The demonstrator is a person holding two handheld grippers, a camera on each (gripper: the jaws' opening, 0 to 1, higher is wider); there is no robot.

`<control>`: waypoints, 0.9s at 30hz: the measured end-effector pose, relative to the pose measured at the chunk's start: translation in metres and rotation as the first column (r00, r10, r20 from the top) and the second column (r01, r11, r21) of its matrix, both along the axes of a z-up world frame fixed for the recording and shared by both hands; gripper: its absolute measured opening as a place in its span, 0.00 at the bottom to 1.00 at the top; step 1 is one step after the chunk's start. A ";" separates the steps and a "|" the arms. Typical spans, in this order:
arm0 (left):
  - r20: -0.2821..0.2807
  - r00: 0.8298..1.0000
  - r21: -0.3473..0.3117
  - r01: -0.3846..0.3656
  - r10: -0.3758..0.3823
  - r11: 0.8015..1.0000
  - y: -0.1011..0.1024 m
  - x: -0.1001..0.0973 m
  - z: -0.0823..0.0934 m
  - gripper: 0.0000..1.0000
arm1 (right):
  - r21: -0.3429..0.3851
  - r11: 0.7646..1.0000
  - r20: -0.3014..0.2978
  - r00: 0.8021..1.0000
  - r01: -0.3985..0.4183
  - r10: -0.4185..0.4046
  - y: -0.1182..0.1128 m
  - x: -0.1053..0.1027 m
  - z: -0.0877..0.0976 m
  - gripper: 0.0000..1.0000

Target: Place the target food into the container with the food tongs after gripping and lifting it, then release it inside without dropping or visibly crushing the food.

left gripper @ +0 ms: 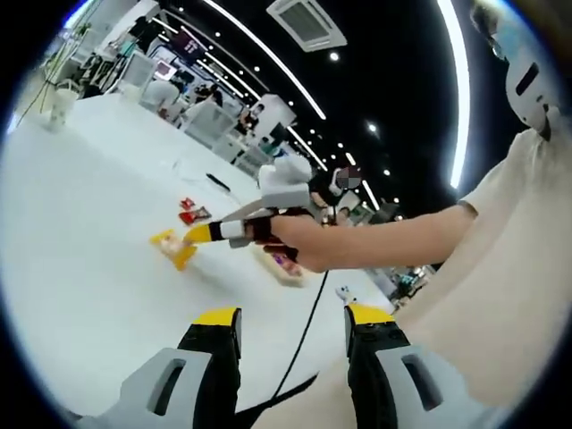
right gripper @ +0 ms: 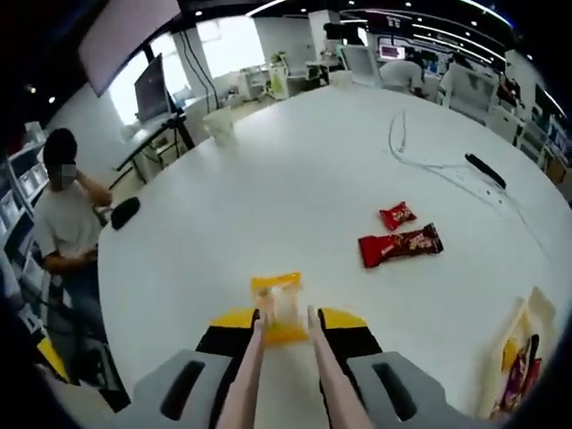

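Observation:
A yellow snack packet point(right gripper: 278, 304) lies on the white table point(right gripper: 295, 179), and the same packet point(left gripper: 172, 247) appears in the left gripper view. My right gripper point(right gripper: 288, 320) is shut on beige food tongs point(right gripper: 248, 371), whose two tips flank the packet's near end. Whether the packet is off the table is unclear. From the left gripper view, a hand holds the right gripper point(left gripper: 204, 234) pointed at the packet. My left gripper point(left gripper: 293, 315) hangs open above the table with nothing between its jaws. A shallow beige container point(right gripper: 518, 344) holding wrapped snacks sits at the right.
Two red snack packets point(right gripper: 400, 244) point(right gripper: 396, 214) lie beyond the yellow one. A white cable point(right gripper: 429, 161) and a black bar-shaped object point(right gripper: 487, 170) lie farther back. A white cup point(right gripper: 219, 123) stands far off. A person point(right gripper: 63, 219) sits at the table's left edge.

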State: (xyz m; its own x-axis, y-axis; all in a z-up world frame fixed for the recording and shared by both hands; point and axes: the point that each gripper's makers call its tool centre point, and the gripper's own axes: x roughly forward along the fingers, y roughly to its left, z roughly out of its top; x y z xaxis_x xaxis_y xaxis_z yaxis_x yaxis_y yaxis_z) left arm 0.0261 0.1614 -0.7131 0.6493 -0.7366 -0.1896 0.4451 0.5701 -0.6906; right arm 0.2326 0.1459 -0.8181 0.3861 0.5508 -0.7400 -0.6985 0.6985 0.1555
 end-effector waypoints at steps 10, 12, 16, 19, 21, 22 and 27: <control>0.000 0.999 -0.010 -0.035 0.035 0.999 0.003 -0.003 -0.001 0.45 | -0.058 0.990 0.064 0.989 -0.130 0.134 0.024 -0.005 -0.006 0.29; -0.001 0.999 -0.007 -0.045 0.045 0.999 0.005 -0.004 -0.001 0.45 | -0.058 0.990 0.051 0.990 -0.128 0.131 0.026 -0.005 -0.012 0.30; -0.001 0.997 -0.006 -0.072 0.072 0.997 0.013 -0.006 0.000 0.45 | -0.090 0.989 0.038 0.992 -0.119 0.123 0.022 -0.003 -0.024 0.30; -0.011 0.996 -0.002 -0.090 0.090 0.996 0.018 -0.007 -0.004 0.45 | -0.098 0.986 0.041 0.989 -0.135 0.140 0.025 -0.002 -0.027 0.30; -0.016 0.996 -0.001 -0.092 0.092 0.996 0.019 -0.008 -0.005 0.45 | -0.091 0.987 0.037 0.990 -0.133 0.137 0.027 -0.002 -0.025 0.31; -0.018 0.996 0.001 -0.091 0.091 0.996 0.019 -0.008 -0.006 0.45 | -0.098 0.986 0.040 0.989 -0.136 0.140 0.029 -0.002 -0.026 0.30; -0.019 0.996 0.000 -0.090 0.090 0.996 0.018 -0.006 -0.005 0.45 | -0.096 0.987 0.036 0.991 -0.127 0.131 0.030 0.000 -0.026 0.29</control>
